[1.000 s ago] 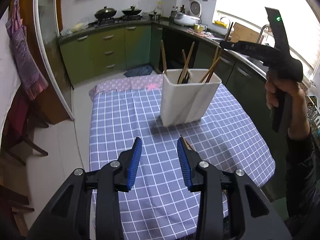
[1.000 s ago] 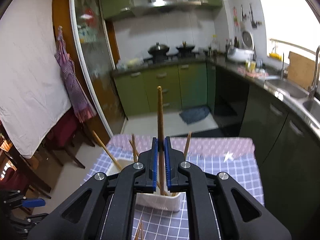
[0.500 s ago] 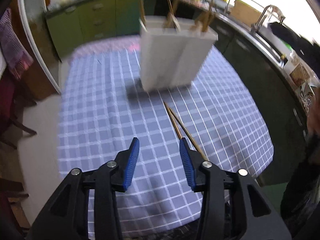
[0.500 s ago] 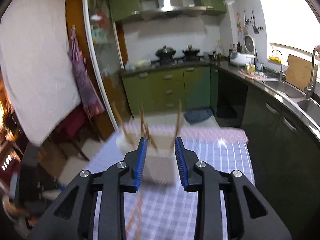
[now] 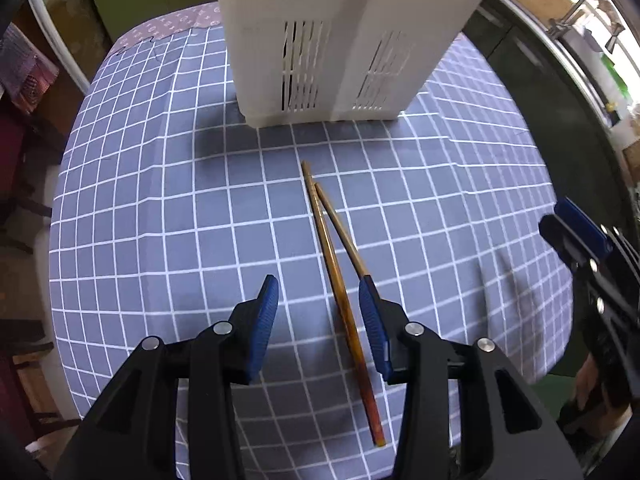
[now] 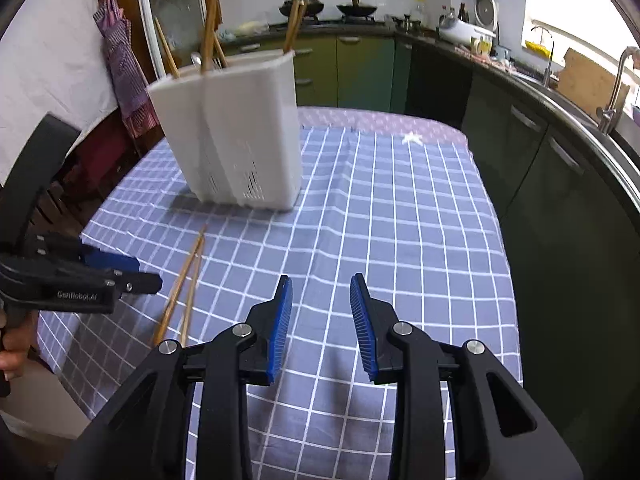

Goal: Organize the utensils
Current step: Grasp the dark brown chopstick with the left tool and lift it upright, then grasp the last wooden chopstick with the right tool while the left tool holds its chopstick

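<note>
Chopsticks [image 5: 334, 254] flat on tablecloth [image 5: 160, 208], between spread left hand-held gripper [image 5: 318, 294] pads.

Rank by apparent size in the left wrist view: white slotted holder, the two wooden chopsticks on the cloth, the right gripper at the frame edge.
1. White slotted plastic utensil holder
2. Pair of wooden chopsticks
3. Right gripper, cropped and blurred, so unsure.

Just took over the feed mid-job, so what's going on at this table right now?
A person with two handheld grippers is sorting chopsticks into the white utensil holder, which already has several standing in it. Two chopsticks lie on the checked tablecloth in front of the holder. The left gripper is open, hanging over their near ends, one of which shows between its fingers. The right gripper is open and empty, off to the side.
</note>
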Tool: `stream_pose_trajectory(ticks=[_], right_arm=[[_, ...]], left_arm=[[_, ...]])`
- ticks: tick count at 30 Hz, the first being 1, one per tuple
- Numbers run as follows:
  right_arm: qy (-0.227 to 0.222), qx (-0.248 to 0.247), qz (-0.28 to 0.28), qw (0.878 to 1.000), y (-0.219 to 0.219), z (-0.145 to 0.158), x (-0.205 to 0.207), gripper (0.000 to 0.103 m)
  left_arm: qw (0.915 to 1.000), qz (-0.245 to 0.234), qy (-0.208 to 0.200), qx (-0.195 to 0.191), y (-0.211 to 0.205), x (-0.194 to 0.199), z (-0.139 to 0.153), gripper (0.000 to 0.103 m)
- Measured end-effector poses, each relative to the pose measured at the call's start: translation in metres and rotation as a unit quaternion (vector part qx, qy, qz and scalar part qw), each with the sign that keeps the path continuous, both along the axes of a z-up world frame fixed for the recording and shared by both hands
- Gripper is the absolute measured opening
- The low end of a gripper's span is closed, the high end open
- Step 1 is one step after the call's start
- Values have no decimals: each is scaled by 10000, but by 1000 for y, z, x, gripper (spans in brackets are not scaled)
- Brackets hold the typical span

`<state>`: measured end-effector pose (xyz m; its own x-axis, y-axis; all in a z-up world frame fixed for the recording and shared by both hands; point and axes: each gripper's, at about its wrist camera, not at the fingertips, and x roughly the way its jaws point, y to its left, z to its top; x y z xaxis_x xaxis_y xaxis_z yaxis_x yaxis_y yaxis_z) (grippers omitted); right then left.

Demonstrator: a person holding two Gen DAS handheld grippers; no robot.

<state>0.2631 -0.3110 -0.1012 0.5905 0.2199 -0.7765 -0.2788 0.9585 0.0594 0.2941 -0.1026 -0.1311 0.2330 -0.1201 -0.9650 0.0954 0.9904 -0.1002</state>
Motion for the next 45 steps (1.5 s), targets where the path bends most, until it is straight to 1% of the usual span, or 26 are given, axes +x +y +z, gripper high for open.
stream_pose_trajectory(ticks=[4,7,9,11,13,15,16,17,19,22,24,28,33,35,39,41,44,45], right_arm=[[82,-3,40,10000,1,-6,2,31],[107,-9,65,9999,3,-5,4,31],[106,-2,65,9999,2,-5,4,36],[110,2,70,9999,2,-5,4,36],[110,13,71,9999,2,-5,4,36],[123,4,82,9999,2,-5,4,36],[128,8,82,9999,2,-5,5,36],[137,8,88,9999,3,-6,5,36],[150,7,113,9998,4,-6,4,36],[171,5,146,9997,5,-6,3,36],[180,-13,147,9997,6,-6,3,39],[215,-7,195,9996,7,-4,2,39],[369,63,407,9985,20,-2,6,39],[489,111,548,9972,28,-3,8,39],[909,369,921,9909,50,-7,22,39],[1035,268,1039,9888,64,-10,28,39],[1286,93,1257,9837,91,-17,37,33],[1369,41,1308,9819,99,-20,40,32]], left_arm=[[9998,81,88,165,-7,9,-10,39],[9995,113,175,256,-11,16,-18,34],[9992,121,219,309,-13,19,-22,31],[9990,115,207,379,-16,21,-24,27],[9990,129,215,377,-15,23,-26,25],[9989,113,197,414,-20,25,-27,22],[9988,100,174,444,-21,25,-28,17],[9988,87,162,447,-21,25,-27,10],[9989,42,155,441,-22,25,-27,9],[9993,62,168,334,-17,26,-26,6],[9995,59,56,307,-7,20,-16,6],[9994,12,-260,220,5,7,8,6],[9977,-38,-669,79,21,-14,44,6],[9963,-46,-854,18,29,-26,60,6],[9925,-46,-1225,18,44,-46,84,6],[9900,-10,-1408,22,52,-56,93,6],[9877,-9,-1564,35,60,-66,102,6],[9872,-13,-1596,21,62,-69,104,6]])
